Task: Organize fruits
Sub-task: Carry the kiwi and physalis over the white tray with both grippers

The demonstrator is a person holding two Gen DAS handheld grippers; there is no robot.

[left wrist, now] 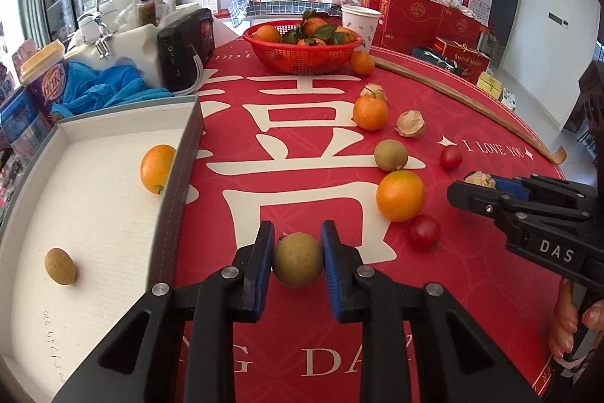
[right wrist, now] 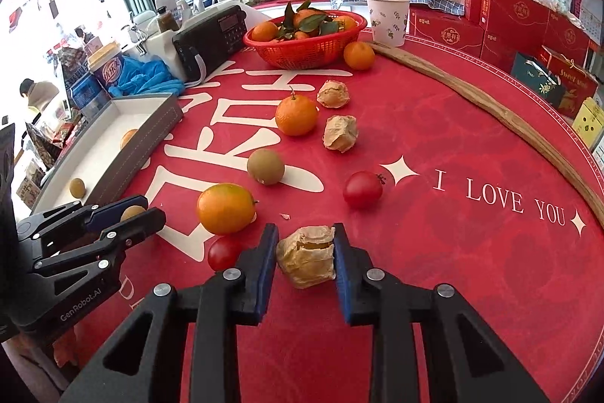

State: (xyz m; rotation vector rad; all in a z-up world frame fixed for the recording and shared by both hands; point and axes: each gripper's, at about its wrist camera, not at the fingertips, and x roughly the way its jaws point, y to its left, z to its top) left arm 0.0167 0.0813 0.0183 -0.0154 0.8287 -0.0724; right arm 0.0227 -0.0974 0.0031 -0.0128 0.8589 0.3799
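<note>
A brown longan (left wrist: 298, 259) sits at lower centre of the left wrist view, pinched between the blue pads of the left hand-held gripper (left wrist: 298, 265), just right of a grey tray (left wrist: 177, 176). The tray, at the left of that frame, has a white floor holding an orange (left wrist: 156, 169) against its right wall and a second longan (left wrist: 60, 266) near the lower left. In the right wrist view, the right hand-held gripper (right wrist: 305, 259) is closed on a papery husked fruit (right wrist: 306, 257) at lower centre, both pads touching its sides. Loose fruit lies on the red worktop (right wrist: 453, 252) beyond: a large orange (right wrist: 225, 208) with a cherry tomato (right wrist: 222, 253) just below it, another tomato (right wrist: 362, 189) to the right, a third longan (right wrist: 265, 166), a mandarin (right wrist: 296, 115) and two more husks (right wrist: 339, 133). At upper centre stands a red basket (right wrist: 302, 51) of leafy mandarins, with a paper cup (right wrist: 387, 17) to its right and a long curved wooden stick (right wrist: 490, 112) along the worktop's right edge.
</note>
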